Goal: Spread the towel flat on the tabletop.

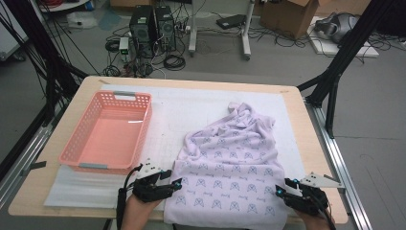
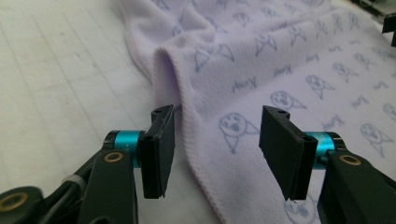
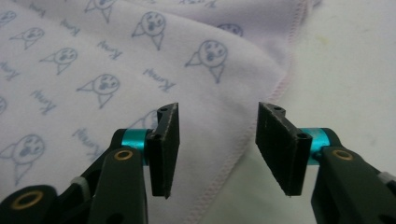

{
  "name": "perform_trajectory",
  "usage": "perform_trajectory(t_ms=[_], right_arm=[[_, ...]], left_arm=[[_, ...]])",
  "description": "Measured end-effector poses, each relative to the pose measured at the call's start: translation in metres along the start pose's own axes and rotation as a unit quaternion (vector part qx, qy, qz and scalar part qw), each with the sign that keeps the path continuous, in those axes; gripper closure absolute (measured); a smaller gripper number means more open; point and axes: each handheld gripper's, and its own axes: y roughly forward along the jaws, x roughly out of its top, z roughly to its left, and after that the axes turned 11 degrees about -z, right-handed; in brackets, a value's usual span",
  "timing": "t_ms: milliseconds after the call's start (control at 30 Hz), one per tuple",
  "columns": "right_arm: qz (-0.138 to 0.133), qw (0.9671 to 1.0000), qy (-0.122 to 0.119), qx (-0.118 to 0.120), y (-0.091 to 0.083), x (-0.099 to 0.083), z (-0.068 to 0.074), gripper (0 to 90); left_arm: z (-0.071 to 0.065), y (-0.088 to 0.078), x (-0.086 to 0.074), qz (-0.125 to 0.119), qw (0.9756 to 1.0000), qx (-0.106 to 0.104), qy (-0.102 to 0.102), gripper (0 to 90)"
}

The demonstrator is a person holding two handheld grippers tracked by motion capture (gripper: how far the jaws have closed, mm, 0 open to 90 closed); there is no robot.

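Cloth: a lilac printed towel (image 1: 230, 167) lies spread on the padded table (image 1: 297, 143) right of a pink basket (image 1: 110, 132), left gripper (image 1: 176, 184) and right gripper (image 1: 279, 190) at its near corners. Left gripper view: jaws stand apart, astride the stitched hem (image 2: 196, 154), pressing nothing. Right gripper view: jaws likewise apart over the hem (image 3: 233, 161). Soft, light and limp, it probably pinches best at the hemmed corners.

Pink basket (image 1: 107, 132) empty on white mat (image 1: 191, 108), wooden table (image 1: 311, 143); computer towers (image 1: 152, 29) on floor beyond.
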Motion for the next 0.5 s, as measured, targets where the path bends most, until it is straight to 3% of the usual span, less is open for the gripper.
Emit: perform_trajectory(t_ms=[33,100,133,167,233,300,367,500], right_arm=[[0.006,0.9999,-0.008,0.006,0.001,-0.001,0.002,47.8],[0.021,0.9993,-0.031,0.004,0.003,-0.003,0.005,48.0],[0.017,0.9993,-0.032,0.006,0.003,-0.004,0.004,48.8],[0.014,0.9995,-0.029,0.006,0.003,-0.004,0.003,50.5],[0.010,0.9995,-0.031,0.006,0.002,-0.006,0.003,56.7],[0.009,0.9995,-0.026,0.014,0.001,-0.006,0.002,71.5],[0.010,0.9993,-0.020,0.029,0.001,-0.006,0.002,85.0],[0.016,0.9988,-0.025,0.039,-0.001,-0.005,0.003,86.0]], left_arm=[[-0.003,0.002,-0.002,0.007,1.0000,0.000,0.003,46.2],[-0.009,0.003,-0.004,0.008,0.9995,0.016,0.027,48.3],[-0.011,0.003,-0.004,0.009,0.9990,0.026,0.035,50.6],[-0.012,0.003,-0.005,0.006,0.9983,0.041,0.041,56.4],[-0.013,0.001,-0.007,0.005,0.9977,0.048,0.047,72.2],[-0.014,-0.002,-0.009,0.003,0.9982,0.043,0.041,83.3],[-0.016,-0.005,-0.011,0.000,0.9984,0.043,0.037,84.7],[-0.018,-0.012,-0.015,0.001,0.9990,0.036,0.026,85.4]])
